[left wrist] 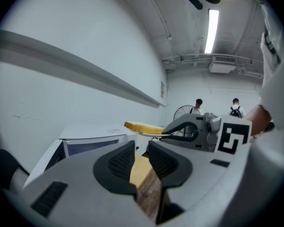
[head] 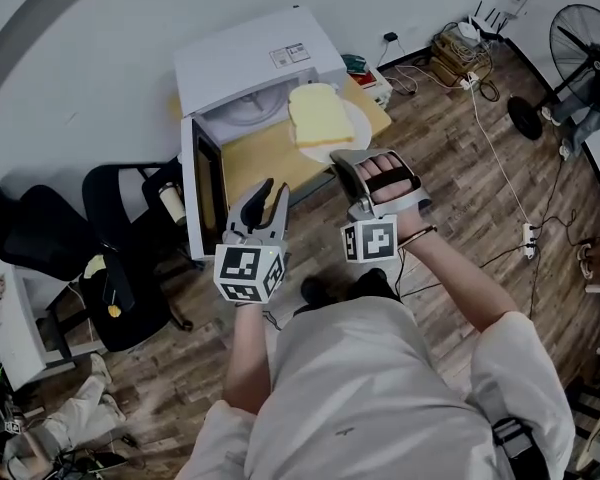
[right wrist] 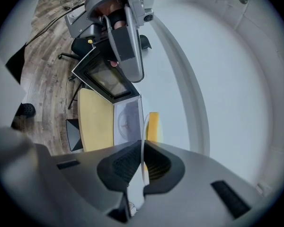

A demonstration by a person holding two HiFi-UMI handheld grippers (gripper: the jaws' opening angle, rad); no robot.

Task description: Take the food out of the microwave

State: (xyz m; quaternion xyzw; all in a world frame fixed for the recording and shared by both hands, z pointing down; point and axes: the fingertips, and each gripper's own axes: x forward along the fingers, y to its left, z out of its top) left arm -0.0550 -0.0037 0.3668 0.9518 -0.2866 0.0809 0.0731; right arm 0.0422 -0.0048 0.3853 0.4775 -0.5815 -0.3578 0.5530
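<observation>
A slice of bread (head: 318, 116) lies on a white plate (head: 359, 124) held in the air in front of the open white microwave (head: 250, 63). My right gripper (head: 339, 158) is shut on the plate's near rim; in the right gripper view the thin rim (right wrist: 143, 141) runs between the pads, with the bread (right wrist: 153, 126) beyond. The microwave door (head: 202, 193) hangs open to the left over the yellow table (head: 255, 158). My left gripper (head: 273, 190) hovers in front of the door, open and empty (left wrist: 142, 148). In the left gripper view the bread (left wrist: 141, 126) sits above the right gripper (left wrist: 199, 130).
A black office chair (head: 130, 228) stands left of the table. A floor fan (head: 585, 38) and cables with a power strip (head: 526, 234) are on the wooden floor to the right. Two people (left wrist: 235, 109) stand far off.
</observation>
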